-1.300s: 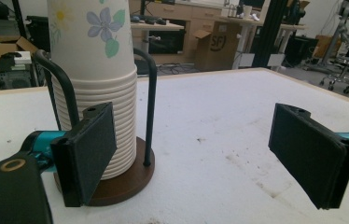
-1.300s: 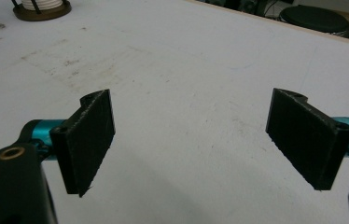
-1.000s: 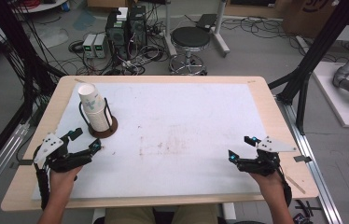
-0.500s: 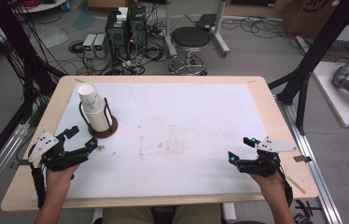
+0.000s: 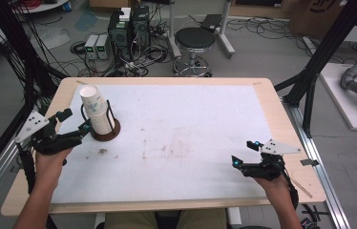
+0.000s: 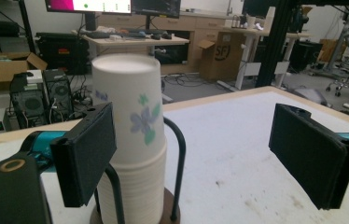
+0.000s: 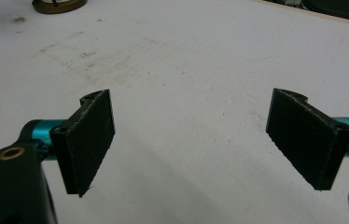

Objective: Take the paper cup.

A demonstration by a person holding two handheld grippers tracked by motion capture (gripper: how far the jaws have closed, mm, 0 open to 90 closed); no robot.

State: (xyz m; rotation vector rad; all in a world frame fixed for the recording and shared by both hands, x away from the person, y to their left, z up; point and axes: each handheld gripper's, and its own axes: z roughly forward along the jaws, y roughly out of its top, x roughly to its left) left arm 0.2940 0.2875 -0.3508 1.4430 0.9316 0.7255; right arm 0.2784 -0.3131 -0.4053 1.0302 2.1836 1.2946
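Fingers [image 6: 86, 154] of your left gripper [image 5: 74, 125] stand wide apart with nothing clamped between them, and they point at the stack of paper cups [image 5: 97, 113] from just beside it; in the left gripper view one pad sits in front of the stack's near side while the other [image 6: 315, 158] hangs well clear over bare counter. You cannot tell from these views whether that nearer pad touches the cups. That stack stands upside down, the top cup printed with small blue and green flowers, inside a dark wire cup holder [image 5: 111, 119] with a round brown base, near the far left part of the counter [image 5: 272, 102]. Your right gripper [image 5: 244, 152] sits well apart from all this, low over the near right part of the white counter surface, its fingers [image 7: 88, 140] likewise spread and holding nothing, aimed across the stained middle of the surface. Beyond the counter's far edge a black stool [image 5: 194, 38] stands on the floor among cables and computer cases [image 5: 129, 28].
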